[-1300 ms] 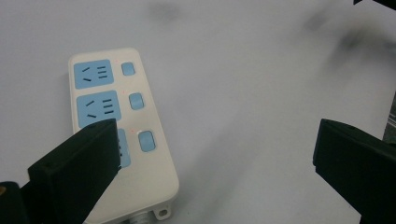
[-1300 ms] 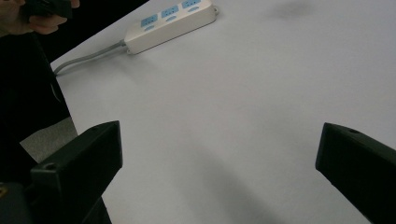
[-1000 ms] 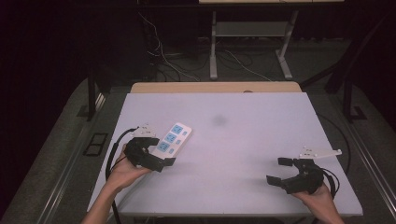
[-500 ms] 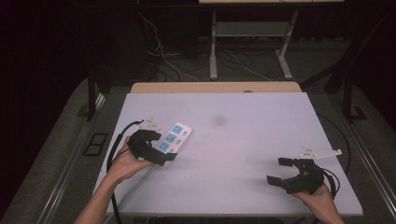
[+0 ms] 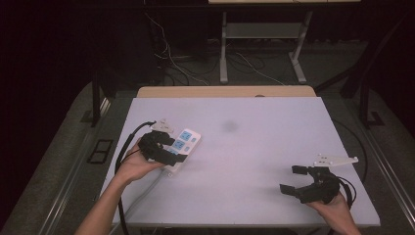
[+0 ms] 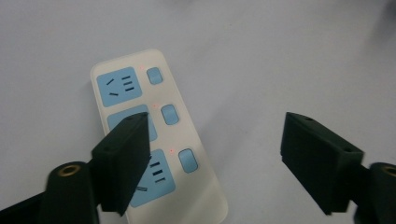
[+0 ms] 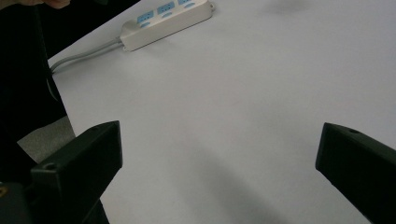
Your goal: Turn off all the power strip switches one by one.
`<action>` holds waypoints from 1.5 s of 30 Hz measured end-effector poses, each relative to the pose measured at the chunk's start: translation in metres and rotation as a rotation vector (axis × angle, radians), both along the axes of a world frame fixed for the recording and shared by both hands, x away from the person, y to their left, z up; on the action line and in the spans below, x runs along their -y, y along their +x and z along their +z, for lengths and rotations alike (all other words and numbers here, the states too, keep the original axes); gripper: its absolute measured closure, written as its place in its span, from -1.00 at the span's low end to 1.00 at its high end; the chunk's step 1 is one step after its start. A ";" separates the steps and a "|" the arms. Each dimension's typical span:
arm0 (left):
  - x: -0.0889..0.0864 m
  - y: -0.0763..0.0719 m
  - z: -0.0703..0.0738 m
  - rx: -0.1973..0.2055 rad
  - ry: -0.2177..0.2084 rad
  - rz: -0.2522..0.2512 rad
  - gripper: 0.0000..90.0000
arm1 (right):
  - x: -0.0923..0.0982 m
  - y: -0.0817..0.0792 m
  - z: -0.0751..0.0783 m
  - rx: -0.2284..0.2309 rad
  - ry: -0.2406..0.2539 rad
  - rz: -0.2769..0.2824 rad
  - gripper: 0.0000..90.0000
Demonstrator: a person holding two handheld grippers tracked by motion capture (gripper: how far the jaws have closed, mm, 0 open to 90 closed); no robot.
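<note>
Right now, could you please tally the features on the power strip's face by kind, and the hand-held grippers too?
Blue socket panels on the power strip: 3
Blue rocker switches: 3
Left hand-held gripper, right hand-held gripper: 2
Total: 8

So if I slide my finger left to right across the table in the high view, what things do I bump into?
left gripper → power strip → dark smudge on the table → right gripper
</note>
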State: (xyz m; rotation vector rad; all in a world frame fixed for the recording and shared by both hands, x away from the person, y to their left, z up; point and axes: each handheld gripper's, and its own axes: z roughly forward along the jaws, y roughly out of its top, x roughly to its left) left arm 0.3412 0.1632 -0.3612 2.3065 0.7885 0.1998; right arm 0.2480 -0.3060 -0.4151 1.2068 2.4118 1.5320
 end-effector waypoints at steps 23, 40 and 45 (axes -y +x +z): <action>-0.007 0.025 -0.022 -0.084 0.007 -0.010 0.99 | 0.002 0.001 -0.001 0.001 -0.001 -0.009 -0.99; 0.000 0.032 -0.037 -0.146 0.069 -0.035 0.99 | 0.003 0.001 -0.002 -0.002 0.000 -0.005 -0.99; 0.000 0.033 -0.041 -0.159 0.075 -0.027 0.99 | 0.004 0.001 -0.001 -0.001 0.001 -0.008 -0.99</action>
